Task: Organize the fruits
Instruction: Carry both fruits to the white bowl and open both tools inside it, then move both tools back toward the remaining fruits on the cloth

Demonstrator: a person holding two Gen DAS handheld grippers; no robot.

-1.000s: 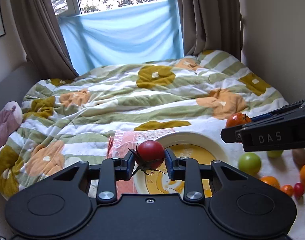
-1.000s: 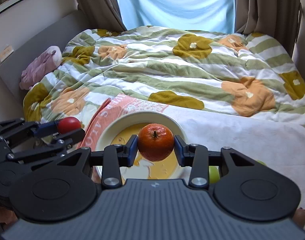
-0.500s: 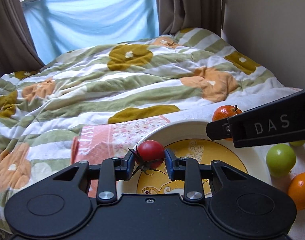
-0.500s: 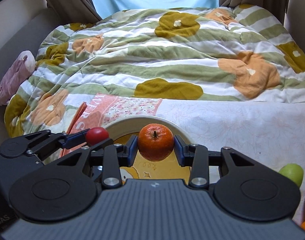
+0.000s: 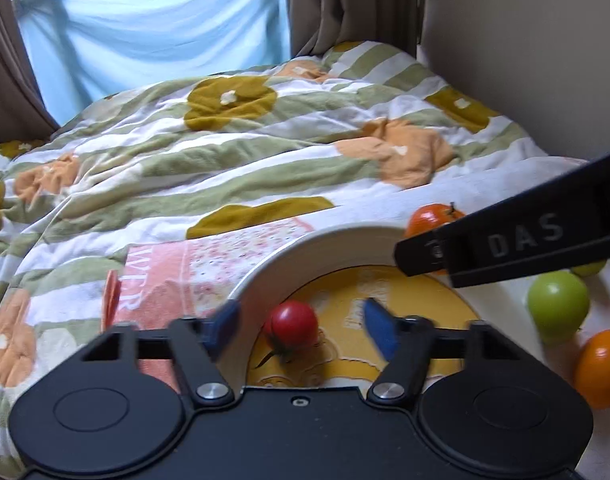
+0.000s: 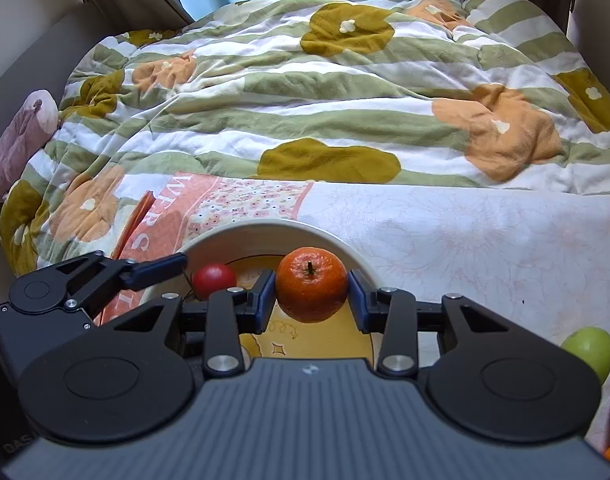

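A small red tomato [image 5: 292, 325] with a dark stem lies in the white bowl [image 5: 305, 248], whose inside is yellow. My left gripper [image 5: 301, 326] hangs over it with its jaws opening; the blue pads [image 5: 379, 330] stand clear of the tomato on both sides. In the right wrist view the same tomato [image 6: 214, 280] sits in the bowl [image 6: 241, 240] beside the left gripper's finger. My right gripper [image 6: 311, 292] is shut on an orange mandarin [image 6: 311, 284], held just above the bowl's yellow bottom.
The bowl rests on a pink printed cloth [image 5: 193, 268] at the near edge of a bed with a green-striped flowered quilt [image 5: 233, 152]. Right of the bowl lie a green fruit [image 5: 557, 306] and an orange one [image 5: 601, 368]. A pink plush [image 6: 17, 148] lies far left.
My left gripper's jaws have sprung apart and let go of the tomato, which now sits in the bowl. Both grippers came down toward the bowl; the right one still holds the mandarin.
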